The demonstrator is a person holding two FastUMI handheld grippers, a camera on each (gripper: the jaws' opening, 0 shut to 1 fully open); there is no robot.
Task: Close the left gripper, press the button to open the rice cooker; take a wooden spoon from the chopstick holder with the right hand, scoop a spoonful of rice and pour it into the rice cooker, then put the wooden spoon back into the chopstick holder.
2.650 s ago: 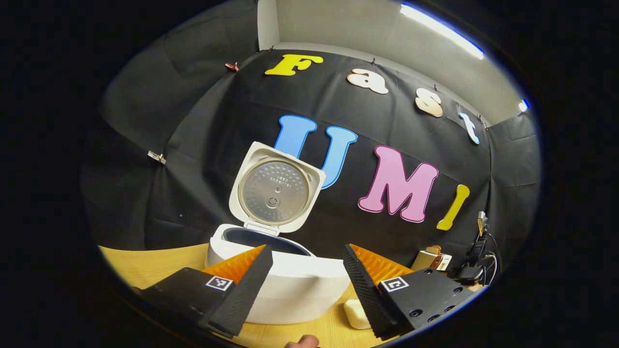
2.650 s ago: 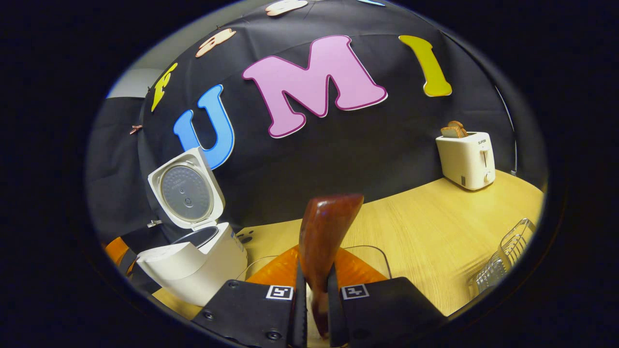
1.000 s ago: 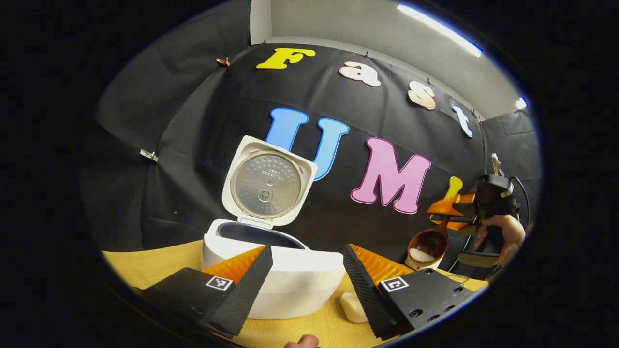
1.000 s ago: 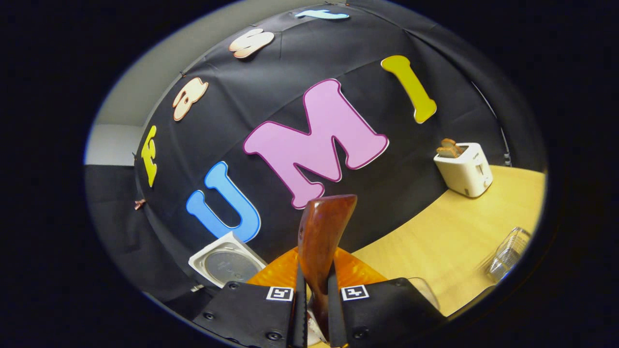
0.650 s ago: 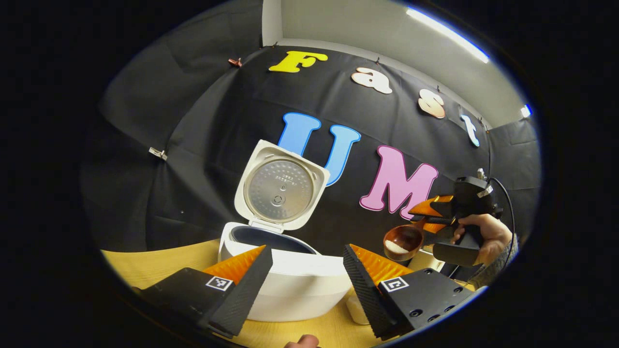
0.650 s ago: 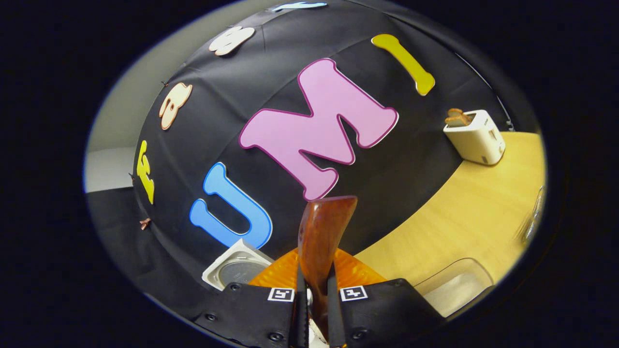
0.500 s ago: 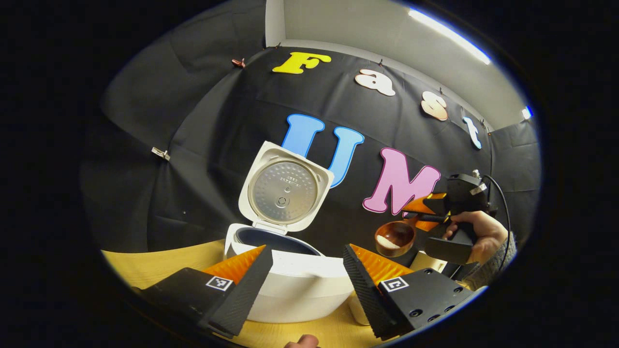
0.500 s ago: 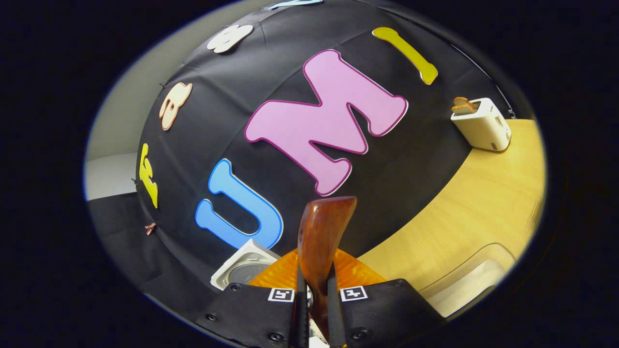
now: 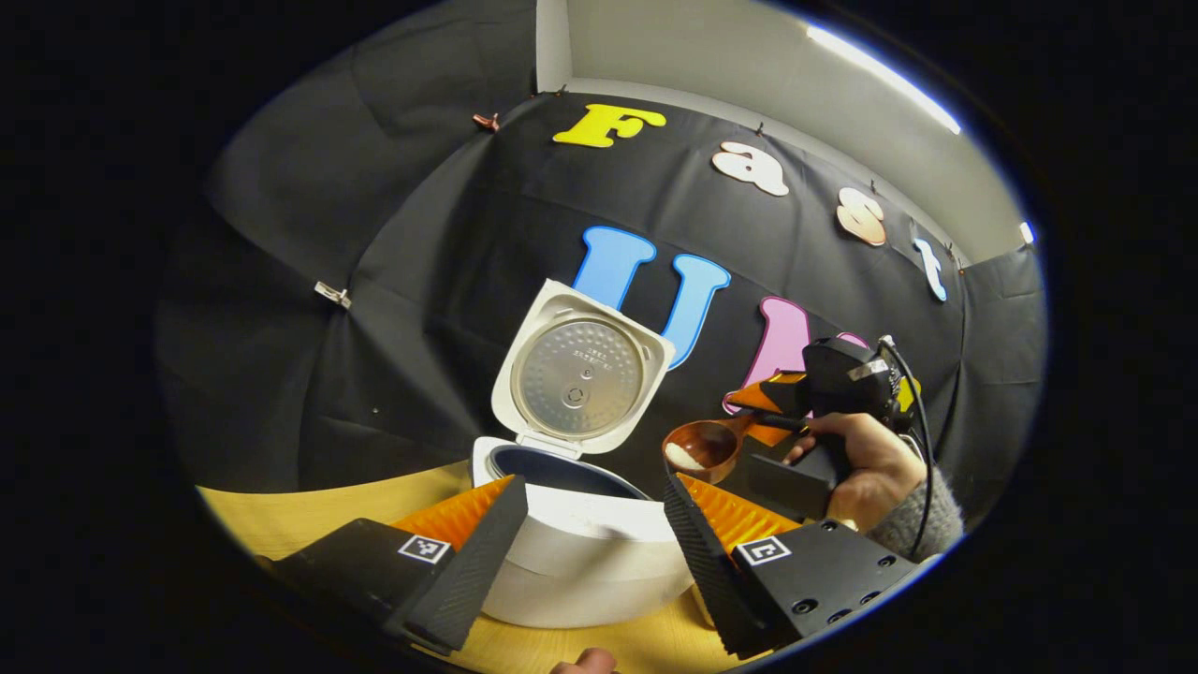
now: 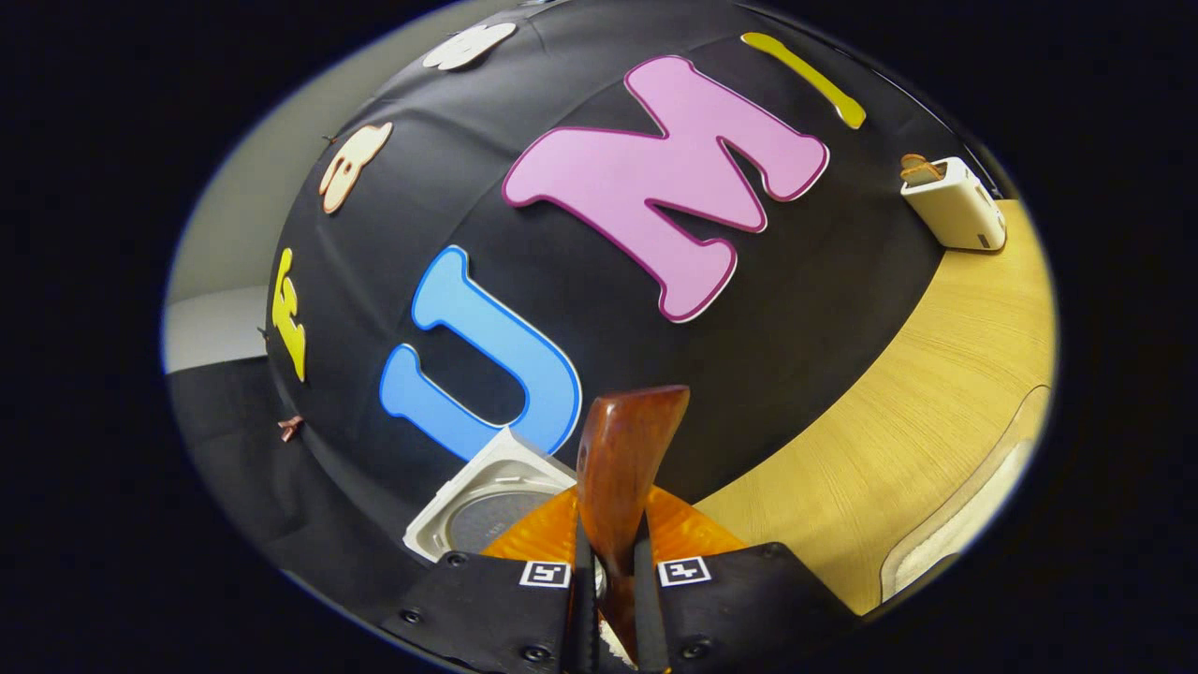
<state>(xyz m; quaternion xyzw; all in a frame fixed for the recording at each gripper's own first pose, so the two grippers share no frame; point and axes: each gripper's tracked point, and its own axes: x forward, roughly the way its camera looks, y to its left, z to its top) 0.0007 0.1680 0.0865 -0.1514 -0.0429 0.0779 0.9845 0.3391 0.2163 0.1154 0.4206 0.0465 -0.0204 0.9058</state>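
The wooden spoon [image 9: 704,446], carrying rice [image 9: 684,456], is clamped by the right gripper [image 10: 613,599] beside the open rice cooker [image 9: 580,524], while the left gripper [image 9: 595,552] is held agape.

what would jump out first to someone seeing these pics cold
In the left gripper view, the white rice cooker sits mid-frame with its lid flipped up. Just to its right, a hand with the right claw carries a wooden spoon with a little rice toward the pot. In the right gripper view, that spoon's handle rises from between the shut fingers.

open rice cooker [image 9: 580,552], wooden spoon [image 9: 704,446] holding rice [image 9: 691,458]
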